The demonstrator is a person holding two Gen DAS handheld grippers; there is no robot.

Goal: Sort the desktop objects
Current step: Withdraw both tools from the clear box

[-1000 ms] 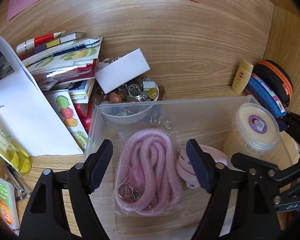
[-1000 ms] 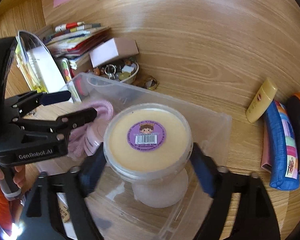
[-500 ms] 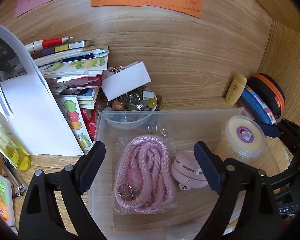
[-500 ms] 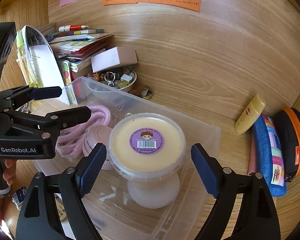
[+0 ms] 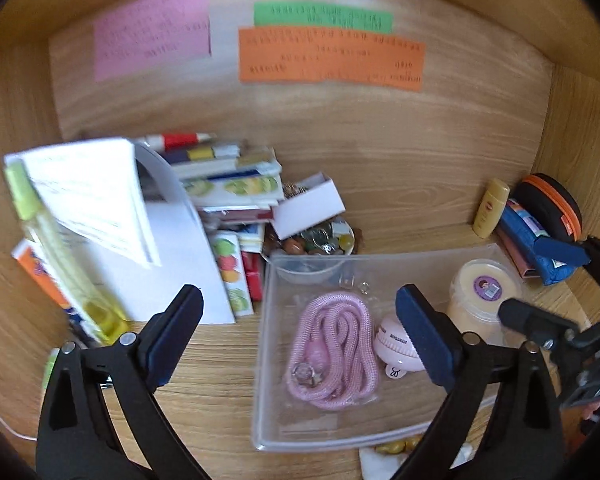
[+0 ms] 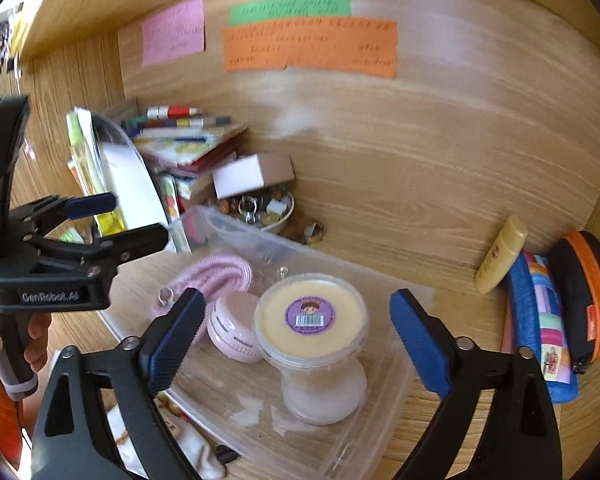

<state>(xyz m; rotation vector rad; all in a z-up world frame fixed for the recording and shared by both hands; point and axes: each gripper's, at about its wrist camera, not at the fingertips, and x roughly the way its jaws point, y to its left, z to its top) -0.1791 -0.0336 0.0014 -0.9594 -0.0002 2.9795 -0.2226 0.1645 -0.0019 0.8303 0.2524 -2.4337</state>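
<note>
The yellow tub (image 6: 311, 322) stands in the clear tray (image 6: 400, 384) beside the soft pink rope (image 5: 332, 348). Both the left gripper (image 5: 298, 330) and right gripper (image 6: 296, 334) have just been opening and hold nothing. The tub looks stiff and smooth, so grab its sides under the lid.

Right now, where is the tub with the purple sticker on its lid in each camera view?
Left wrist view: the tub stands at the right, in the right end of the clear tray.
Right wrist view: the tub stands at the centre, between the open right gripper's pads.
Shared landmark: the orange note on the back wall.
</note>
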